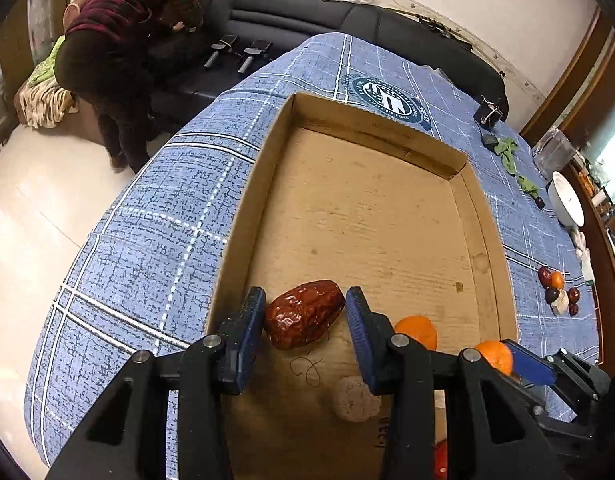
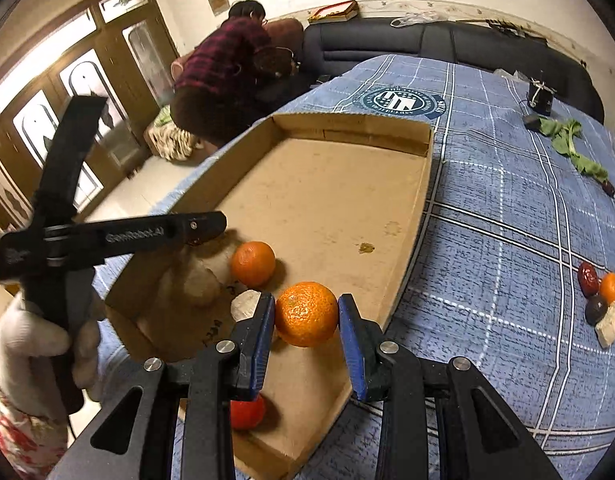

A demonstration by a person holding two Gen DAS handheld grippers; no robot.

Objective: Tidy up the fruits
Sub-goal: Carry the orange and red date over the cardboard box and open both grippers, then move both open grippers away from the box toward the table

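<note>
- The left gripper (image 1: 305, 322) has a wrinkled dark-red dried jujube (image 1: 304, 314) between its blue-padded fingers, over the near end of the shallow brown cardboard tray (image 1: 473, 208). The left pad touches the fruit, while a thin gap seems to show at the right pad — so whether the grip is firm cannot be told.
- Just below the left gripper's fingertips, on the tray floor, lies a pale, rough, whitish lump (image 1: 355, 400), and just right of its right finger sits a loose small orange mandarin (image 1: 416, 331). A good release would put the jujube down in the bare floor ahead of the fingers, clear of both.
- The right gripper (image 2: 306, 318) is closed around a round dimpled orange mandarin (image 2: 305, 313), both pads touching its sides, over the tray's near right portion.
- Ahead and to the left of the right gripper the loose mandarin rests on the tray floor. Setting the held one beside it would probably group like with like. It looks best lowered close to the cardboard before the fingers part, since a round fruit is likely to roll.
- Under the right gripper's left finger a glossy red round fruit (image 2: 247, 412) lies at the tray's near edge.
- Well to the right, on the blue plaid tablecloth (image 2: 487, 208), a small cluster of fruits (image 2: 601, 300) waits outside the tray.
</note>
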